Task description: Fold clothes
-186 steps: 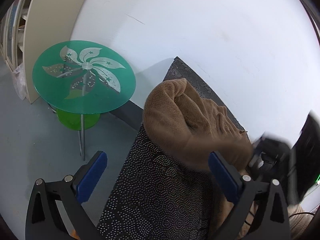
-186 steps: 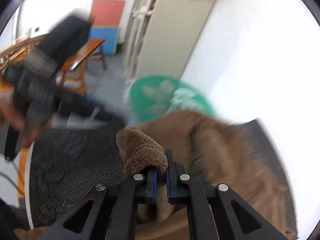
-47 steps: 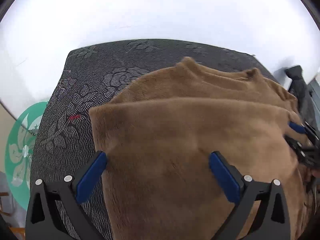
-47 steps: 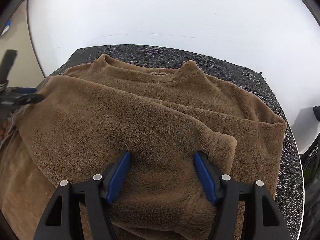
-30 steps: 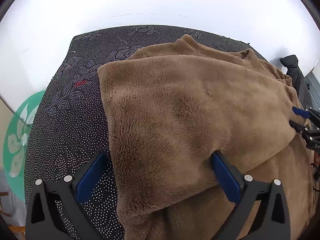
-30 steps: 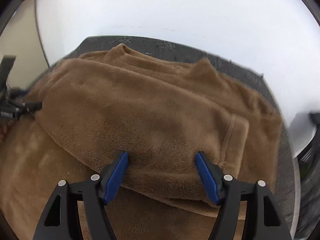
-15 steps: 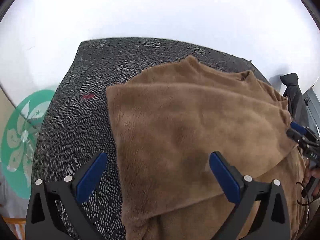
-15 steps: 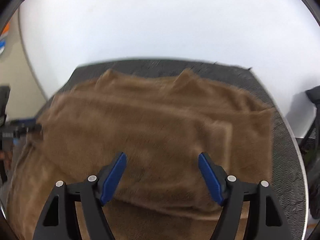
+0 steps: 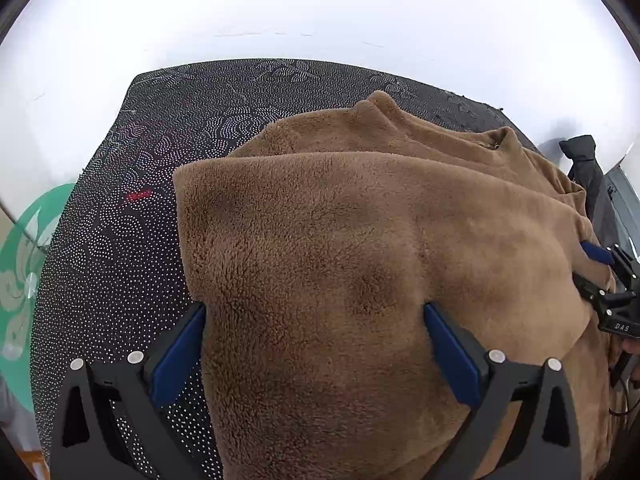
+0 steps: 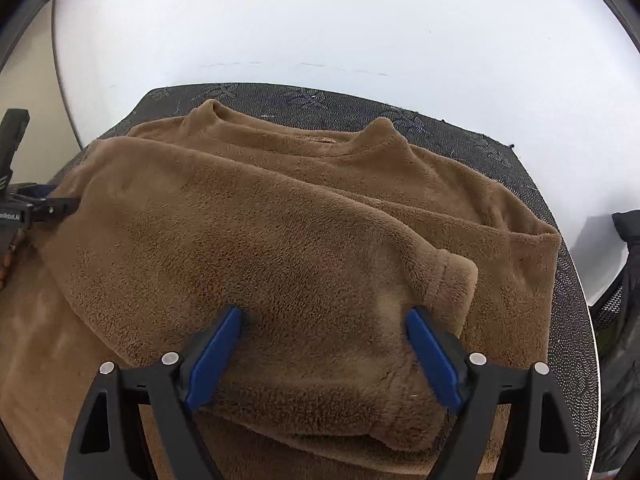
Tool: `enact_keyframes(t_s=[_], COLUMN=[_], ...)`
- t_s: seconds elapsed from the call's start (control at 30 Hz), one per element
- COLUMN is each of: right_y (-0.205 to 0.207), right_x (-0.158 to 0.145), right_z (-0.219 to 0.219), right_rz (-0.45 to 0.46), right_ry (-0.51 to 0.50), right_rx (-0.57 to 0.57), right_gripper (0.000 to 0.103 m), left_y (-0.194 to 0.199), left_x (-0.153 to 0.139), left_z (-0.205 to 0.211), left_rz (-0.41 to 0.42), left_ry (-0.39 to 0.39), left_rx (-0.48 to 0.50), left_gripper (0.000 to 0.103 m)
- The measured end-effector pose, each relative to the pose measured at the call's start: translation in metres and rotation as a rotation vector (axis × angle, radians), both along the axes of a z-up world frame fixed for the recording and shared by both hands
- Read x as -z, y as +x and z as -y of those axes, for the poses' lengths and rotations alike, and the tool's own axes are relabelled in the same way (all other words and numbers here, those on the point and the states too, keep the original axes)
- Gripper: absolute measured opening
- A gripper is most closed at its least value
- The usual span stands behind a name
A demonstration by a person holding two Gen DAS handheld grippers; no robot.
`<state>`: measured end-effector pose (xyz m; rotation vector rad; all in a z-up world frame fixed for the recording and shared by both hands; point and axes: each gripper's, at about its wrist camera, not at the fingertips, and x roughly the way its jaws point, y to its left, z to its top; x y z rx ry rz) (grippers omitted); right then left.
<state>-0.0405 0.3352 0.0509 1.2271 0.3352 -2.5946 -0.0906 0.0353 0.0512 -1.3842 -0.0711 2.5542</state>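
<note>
A brown fleece sweater (image 9: 340,232) lies folded on a dark patterned table (image 9: 120,260), collar toward the wall. My left gripper (image 9: 314,312) stands open over the sweater's left fold, its blue pads wide apart on the pile. The right gripper (image 9: 600,276) shows at that view's right edge. In the right wrist view the sweater (image 10: 280,208) has a cuffed sleeve folded across it. My right gripper (image 10: 324,314) straddles that fold; its jaws are opening, with fleece between them and no grip on it. The left gripper (image 10: 60,206) sits at the sweater's left edge.
A white wall rises just behind the table (image 10: 460,136). A green glass side table (image 9: 20,264) stands low at the left. A black garment (image 10: 628,280) hangs off the table's right side. A beige cabinet (image 10: 28,80) is at far left.
The right gripper's jaws have spread wider over the folded sleeve. Both grippers drew back a little, then came close over the fleece again. The sweater lies as before.
</note>
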Motion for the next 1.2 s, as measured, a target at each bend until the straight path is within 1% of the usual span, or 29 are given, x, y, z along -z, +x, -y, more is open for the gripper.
enact_keyframes(t_s=[0.17,0.23,0.33,0.43,0.47,0.53,0.57,0.63,0.7,0.83,0.9,1.0,1.03,1.1,1.2], right_y=[0.001,0.001,0.001,0.004,0.007,0.020,0.028,0.047,0.067,0.111,0.130,0.150,0.155,0.164,0.173], right_x=[0.000,0.000,-0.001,-0.006,-0.009,-0.021,-0.028,-0.038,-0.040,-0.032,-0.027,-0.019,-0.015,-0.009,-0.004], right_z=[-0.003,-0.003,-0.002,-0.004,-0.005,-0.005,-0.005,-0.004,-0.002,-0.003,-0.007,-0.017,-0.019,-0.025,-0.024], right_rz=[-0.004,-0.006,-0.009,-0.023,-0.031,-0.057,-0.060,-0.043,-0.008,0.069,0.104,0.160,0.165,0.175,0.154], right_ry=[0.004,0.007,0.011,0.004,0.003,-0.003,-0.028,-0.065,-0.071,-0.080,-0.097,-0.115,-0.108,-0.093,-0.070], right_rx=[0.001,0.002,0.003,0.015,0.022,0.043,0.036,0.010,-0.027,-0.100,-0.117,-0.118,-0.114,-0.106,-0.122], right_gripper=[0.087,0.088,0.088,0.088,0.088,0.088,0.088,0.088,0.088,0.088,0.088,0.088,0.088,0.088,0.090], left_y=[0.003,0.002,0.004,0.027,0.037,0.060,0.072,0.090,0.109,0.142,0.155,0.175,0.178,0.185,0.193], left_x=[-0.001,-0.002,-0.009,-0.027,-0.032,-0.040,-0.044,-0.046,-0.048,-0.042,-0.036,-0.021,-0.017,-0.012,-0.011], left_z=[-0.002,-0.003,-0.002,-0.007,-0.010,-0.016,-0.020,-0.024,-0.028,-0.034,-0.038,-0.044,-0.046,-0.048,-0.047], left_rz=[-0.005,0.010,0.065,0.026,0.012,-0.015,-0.028,-0.028,-0.025,0.008,0.026,0.052,0.056,0.037,0.019], left_ry=[-0.009,-0.012,-0.011,-0.041,-0.052,-0.081,-0.097,-0.108,-0.107,-0.069,-0.068,-0.091,-0.103,-0.132,-0.134], left_rx=[-0.004,-0.012,-0.054,-0.041,-0.016,0.039,0.067,0.109,0.150,0.200,0.219,0.243,0.246,0.249,0.242], left_gripper=[0.103,0.103,0.103,0.103,0.103,0.103,0.103,0.103,0.103,0.103,0.103,0.103,0.103,0.103,0.103])
